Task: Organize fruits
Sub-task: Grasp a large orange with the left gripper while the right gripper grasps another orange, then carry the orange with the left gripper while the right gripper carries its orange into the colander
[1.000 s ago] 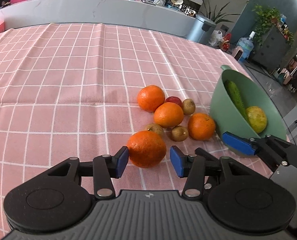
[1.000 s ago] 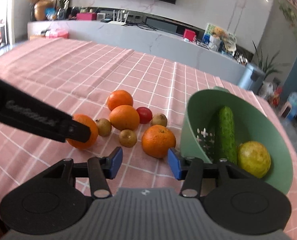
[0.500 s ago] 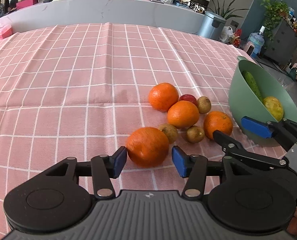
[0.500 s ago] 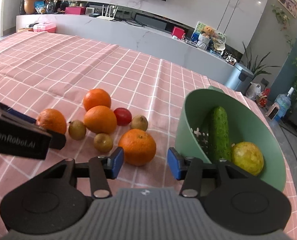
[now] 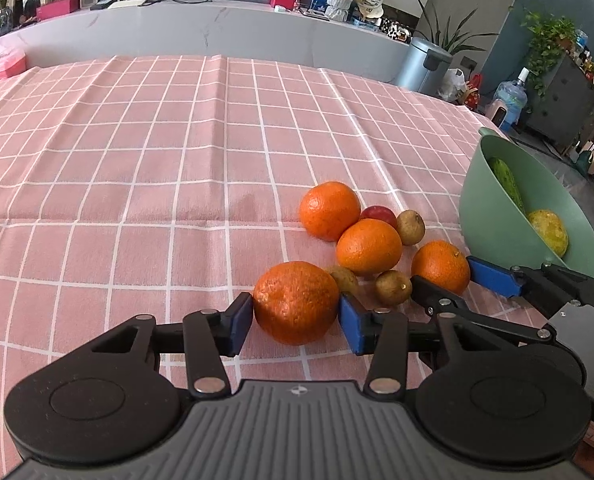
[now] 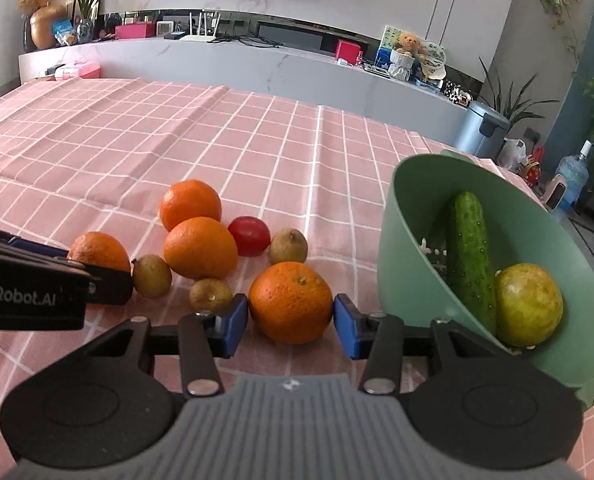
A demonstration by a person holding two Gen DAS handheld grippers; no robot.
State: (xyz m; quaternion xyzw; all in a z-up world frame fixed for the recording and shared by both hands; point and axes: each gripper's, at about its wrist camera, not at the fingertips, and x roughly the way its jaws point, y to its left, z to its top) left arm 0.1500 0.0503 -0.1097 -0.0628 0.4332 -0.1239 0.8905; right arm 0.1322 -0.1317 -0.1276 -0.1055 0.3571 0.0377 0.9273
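Several oranges, small brown kiwis and a red tomato (image 6: 249, 235) lie in a cluster on the pink checked tablecloth. My left gripper (image 5: 295, 317) is open, its blue pads on either side of the rough nearest orange (image 5: 295, 302). My right gripper (image 6: 291, 322) is open, its pads on either side of another orange (image 6: 291, 301) beside the green bowl (image 6: 401, 216). The bowl holds a cucumber (image 6: 467, 256) and a yellow-green fruit (image 6: 528, 304). The right gripper's fingers (image 5: 493, 278) show in the left wrist view.
Two more oranges (image 6: 190, 204) (image 6: 200, 247) and kiwis (image 6: 151, 275) (image 6: 288, 245) sit behind the grippers. The table's right edge runs just past the bowl. A grey counter (image 5: 217, 36) stands beyond the far table edge.
Both grippers have moved forward, so each orange now sits between its pads. The jaws stay open. The fruits have not moved.
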